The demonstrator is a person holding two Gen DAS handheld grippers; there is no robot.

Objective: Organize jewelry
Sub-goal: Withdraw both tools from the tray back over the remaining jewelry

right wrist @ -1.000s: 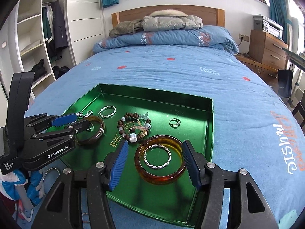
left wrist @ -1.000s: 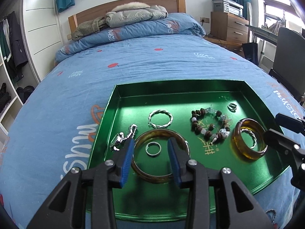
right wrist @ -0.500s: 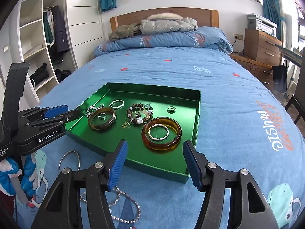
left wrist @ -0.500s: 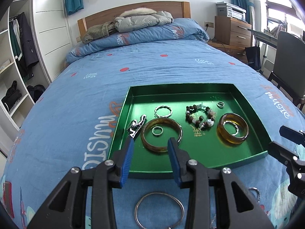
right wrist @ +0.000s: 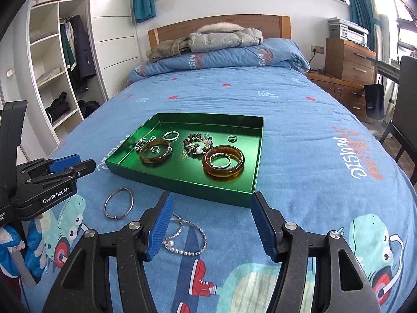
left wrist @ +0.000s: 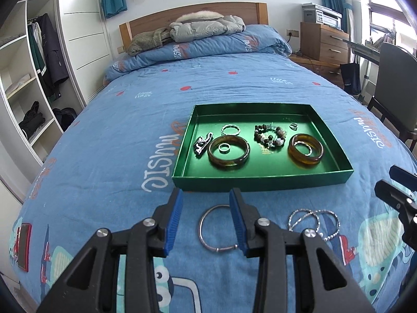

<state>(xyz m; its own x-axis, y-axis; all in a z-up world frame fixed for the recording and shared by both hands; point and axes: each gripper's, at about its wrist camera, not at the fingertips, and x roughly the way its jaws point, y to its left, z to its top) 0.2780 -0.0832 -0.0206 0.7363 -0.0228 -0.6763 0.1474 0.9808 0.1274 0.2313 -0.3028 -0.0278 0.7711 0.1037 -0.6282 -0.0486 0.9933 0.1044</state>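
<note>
A green tray [left wrist: 260, 180] [right wrist: 182, 182] lies on the blue bedspread. It holds two amber bangles [left wrist: 228, 151] [left wrist: 305, 149], each with a silver ring inside, a bead bracelet [left wrist: 269, 137], a twisted silver bangle [left wrist: 230, 130], a small ring [left wrist: 294, 126] and a silver clasp piece [left wrist: 203, 143]. On the bedspread before the tray lie a thin silver bangle [left wrist: 212, 228] [right wrist: 118, 203] and a beaded silver necklace [left wrist: 314, 219] [right wrist: 185, 237]. My left gripper [left wrist: 206, 220] is open above the silver bangle. My right gripper [right wrist: 211, 224] is open and empty, with the necklace by its left finger.
The bed stretches back to a wooden headboard with folded coats [left wrist: 198, 28] on a rolled quilt. White wardrobe shelves [left wrist: 31, 78] stand at the left. A wooden dresser [left wrist: 323, 41] and a chair [left wrist: 393, 83] stand at the right.
Both grippers have pulled back toward the bed's near edge, away from the tray. The silver bangle and the necklace on the bedspread have come into view. Both grippers stay open.
</note>
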